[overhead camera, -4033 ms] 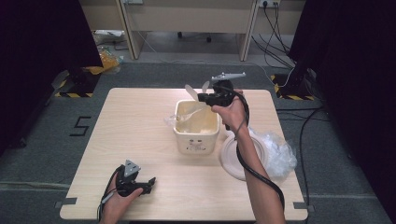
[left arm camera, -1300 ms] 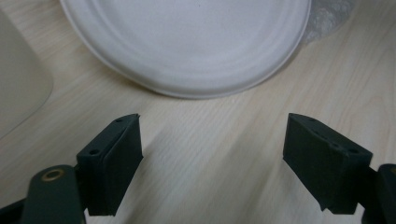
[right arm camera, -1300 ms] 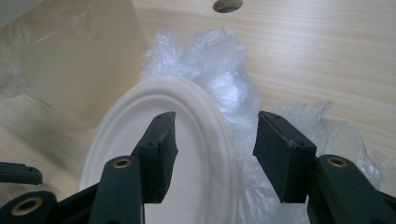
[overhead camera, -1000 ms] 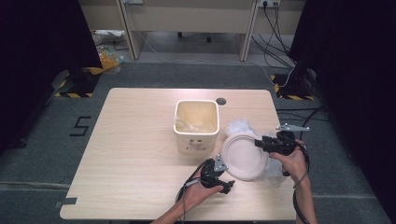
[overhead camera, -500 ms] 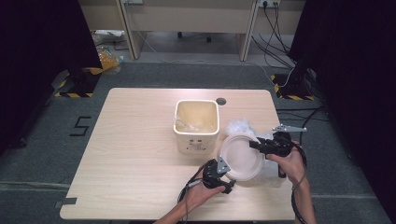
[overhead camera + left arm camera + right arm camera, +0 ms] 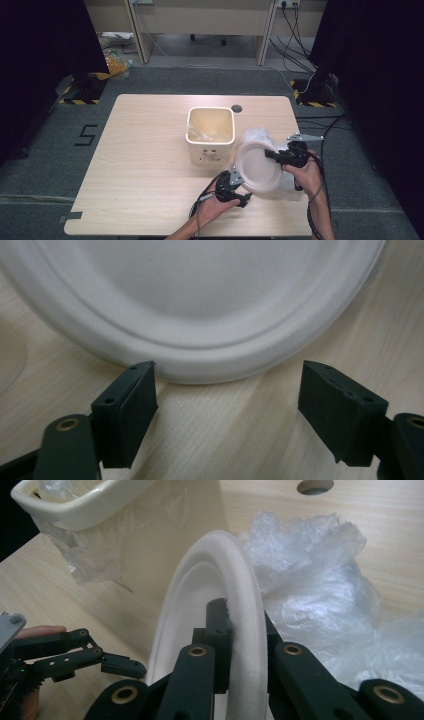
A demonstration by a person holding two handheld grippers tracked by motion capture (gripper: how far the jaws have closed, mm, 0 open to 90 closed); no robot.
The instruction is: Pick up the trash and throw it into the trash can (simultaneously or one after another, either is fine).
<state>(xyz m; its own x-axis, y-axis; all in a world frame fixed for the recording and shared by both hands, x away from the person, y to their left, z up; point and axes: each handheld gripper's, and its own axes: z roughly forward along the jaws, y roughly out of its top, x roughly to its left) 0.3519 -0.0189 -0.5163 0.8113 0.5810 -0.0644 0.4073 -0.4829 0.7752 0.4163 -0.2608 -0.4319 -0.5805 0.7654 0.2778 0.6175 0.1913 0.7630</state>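
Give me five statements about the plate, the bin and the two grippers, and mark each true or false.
1. The right gripper is shut on the rim of the white paper plate. True.
2. The left gripper clamps the plate too. False: its fingers stand open, the rim just ahead of them.
3. The cream bin lies tipped over. False: it stands upright on the table.
4. Crumpled clear plastic lies beside the plate. True.
5. The plate sits inside the bin. False: it is outside, to the bin's right in the high view.

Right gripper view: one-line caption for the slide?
Right tool clamps the white paper plate by its rim, tilted on edge beside the cream bin and crumpled clear plastic.
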